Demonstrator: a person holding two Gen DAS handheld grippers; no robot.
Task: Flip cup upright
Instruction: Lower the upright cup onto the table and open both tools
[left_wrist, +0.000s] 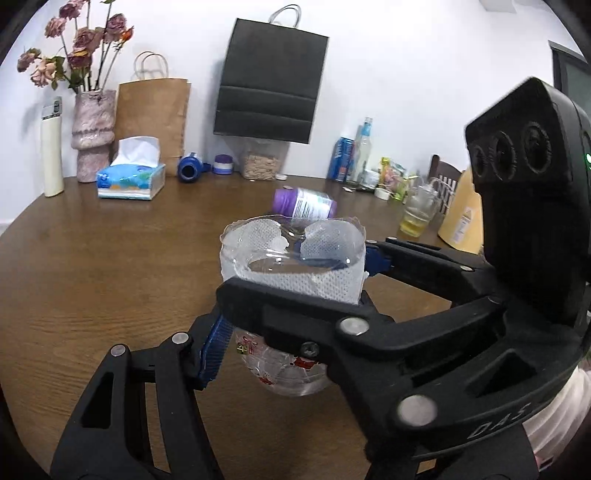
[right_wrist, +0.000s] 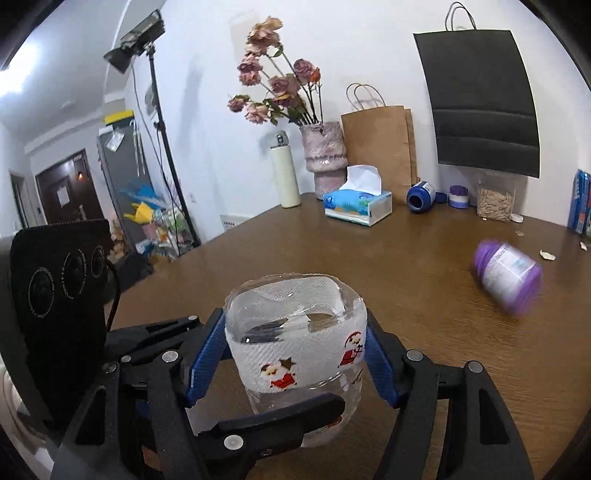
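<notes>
Clearly, the clear plastic cup (right_wrist: 295, 332) is held mouth-up between the blue pads (right_wrist: 205, 363) of the right gripper (right_wrist: 291, 360), which are closed against its paper-wrapped sides. Only from the left wrist is the left gripper (left_wrist: 295, 291) seen pressed on the same cup (left_wrist: 291, 266). A purple bottle (right_wrist: 508, 277) lies on its side, well apart on the wooden table (right_wrist: 424, 295); bare tabletop is visible between the cup and the tissue box (right_wrist: 358, 206).

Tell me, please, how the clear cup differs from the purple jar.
The cup stands upright, mouth up; the purple jar lies on its side. The cup is clear and tissue-wrapped; the purple jar is purple with a white label.
</notes>
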